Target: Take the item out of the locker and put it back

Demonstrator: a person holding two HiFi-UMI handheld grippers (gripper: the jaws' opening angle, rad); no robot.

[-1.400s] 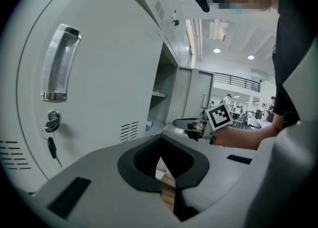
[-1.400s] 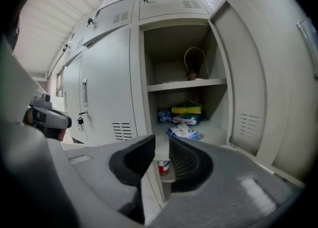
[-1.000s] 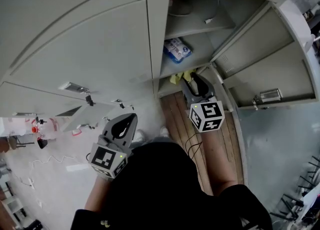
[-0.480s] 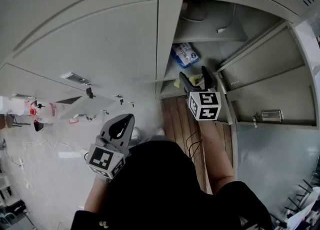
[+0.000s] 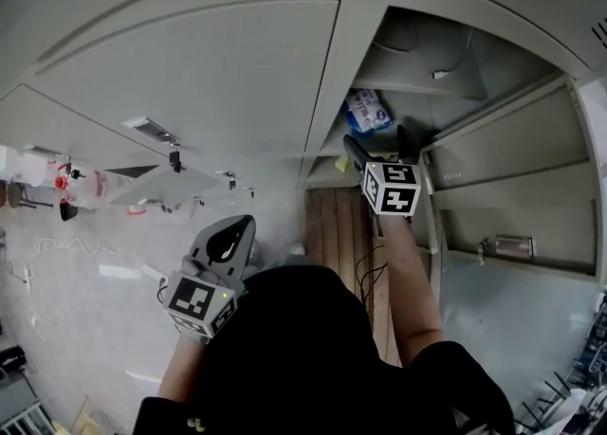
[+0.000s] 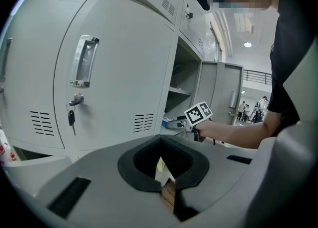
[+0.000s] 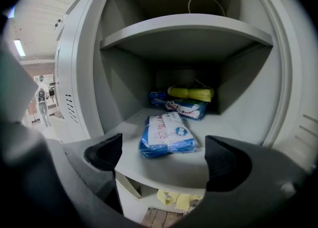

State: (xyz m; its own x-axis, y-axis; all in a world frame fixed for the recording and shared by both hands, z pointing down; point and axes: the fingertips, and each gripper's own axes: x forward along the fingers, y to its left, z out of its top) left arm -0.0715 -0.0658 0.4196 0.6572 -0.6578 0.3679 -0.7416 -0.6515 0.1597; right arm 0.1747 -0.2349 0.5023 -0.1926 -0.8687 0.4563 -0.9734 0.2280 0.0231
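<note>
A blue and white plastic packet point(image 7: 166, 133) point(image 5: 368, 111) lies flat near the front of the open locker's middle shelf point(image 7: 198, 165). My right gripper point(image 7: 166, 158) point(image 5: 379, 147) is held just in front of that shelf's edge. Its jaws are opening and stand wide, with nothing between them. The packet lies a little beyond the tips. My left gripper point(image 5: 243, 226) point(image 6: 169, 192) hangs low at the left beside the person's body, jaws together and empty.
At the back of the shelf sit another blue packet point(image 7: 181, 107) and a yellow bundle point(image 7: 191, 93). Yellow cloths point(image 7: 176, 199) lie in the compartment below. A cable point(image 7: 206, 3) rests on the upper shelf. The locker door point(image 5: 512, 177) stands open at the right. Closed lockers with a key point(image 6: 72, 117) fill the left.
The right gripper's jaws have spread wide, and it has come closer to the shelf edge. The left gripper has stayed by the body.
</note>
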